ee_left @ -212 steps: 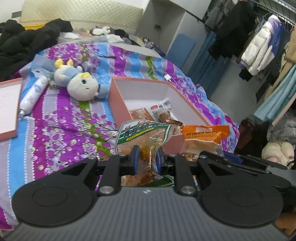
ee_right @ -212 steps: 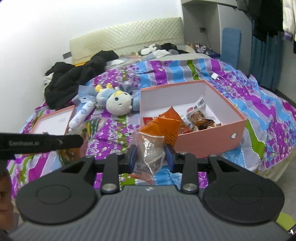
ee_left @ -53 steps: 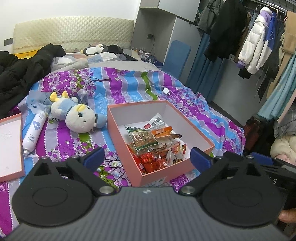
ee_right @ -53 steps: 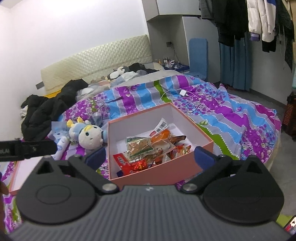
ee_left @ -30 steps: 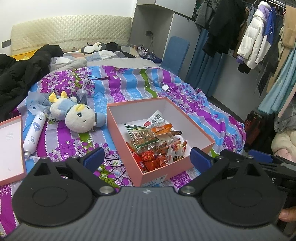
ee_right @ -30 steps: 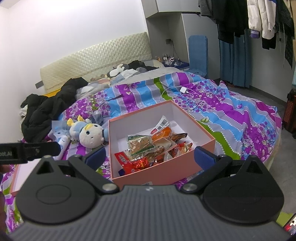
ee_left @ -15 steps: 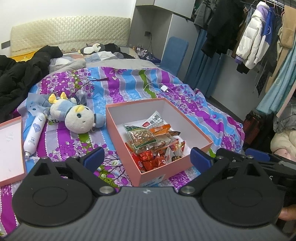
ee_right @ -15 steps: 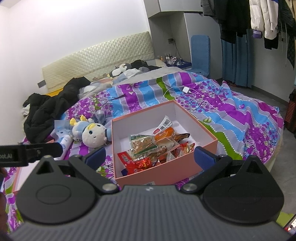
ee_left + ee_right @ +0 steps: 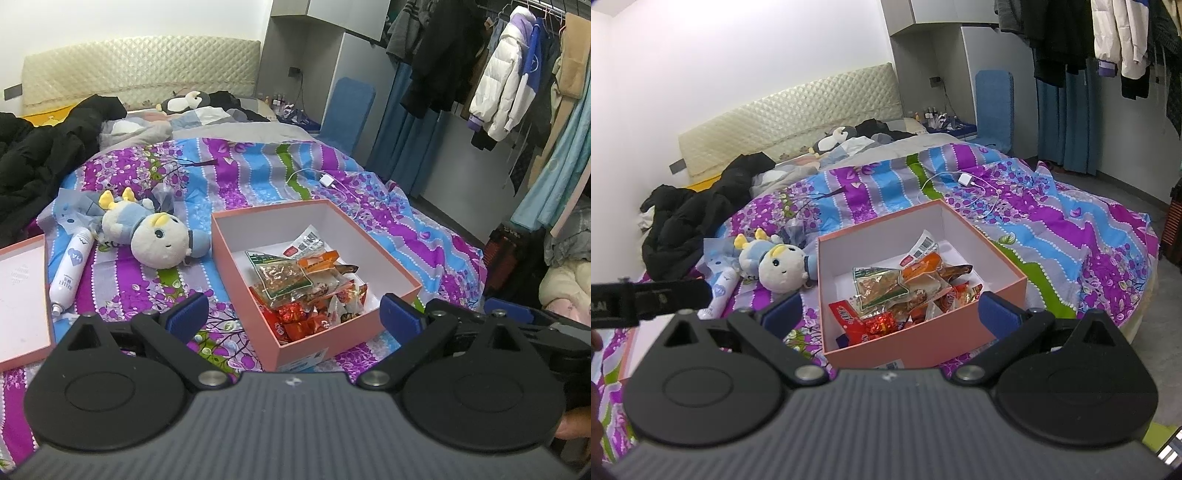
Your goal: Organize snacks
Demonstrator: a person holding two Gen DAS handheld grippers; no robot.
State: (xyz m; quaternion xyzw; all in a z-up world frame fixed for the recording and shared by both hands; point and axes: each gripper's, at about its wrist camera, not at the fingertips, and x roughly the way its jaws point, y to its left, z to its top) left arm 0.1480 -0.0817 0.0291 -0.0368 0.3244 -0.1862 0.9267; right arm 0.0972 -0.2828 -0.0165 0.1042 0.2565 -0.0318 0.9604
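Note:
A pink open box [image 9: 221, 254] [image 9: 923, 343] sits on the purple and blue striped bedspread. Several snack packets lie piled inside it, with a green-edged packet [image 9: 280, 275] [image 9: 877, 284] on top and red packets [image 9: 295, 319] [image 9: 864, 325] at the near side. My left gripper [image 9: 293, 314] is open and empty, held back from the box's near edge. My right gripper [image 9: 890, 314] is open and empty too, just short of the box's near wall. The left gripper's arm [image 9: 646, 297] shows at the left of the right wrist view.
A blue and white plush toy [image 9: 155, 236] [image 9: 775, 266] and a white bottle [image 9: 70, 266] lie left of the box. The box's pink lid [image 9: 22, 291] lies at far left. A white charger and cable [image 9: 327, 181] lie behind the box. Black clothes [image 9: 44, 155] are heaped near the headboard. Hanging coats [image 9: 506, 81] fill the right.
Seven seconds ago each gripper was shut on a snack packet; now both are open and empty and the packets lie in the box. Over the last second both grippers drifted only slightly.

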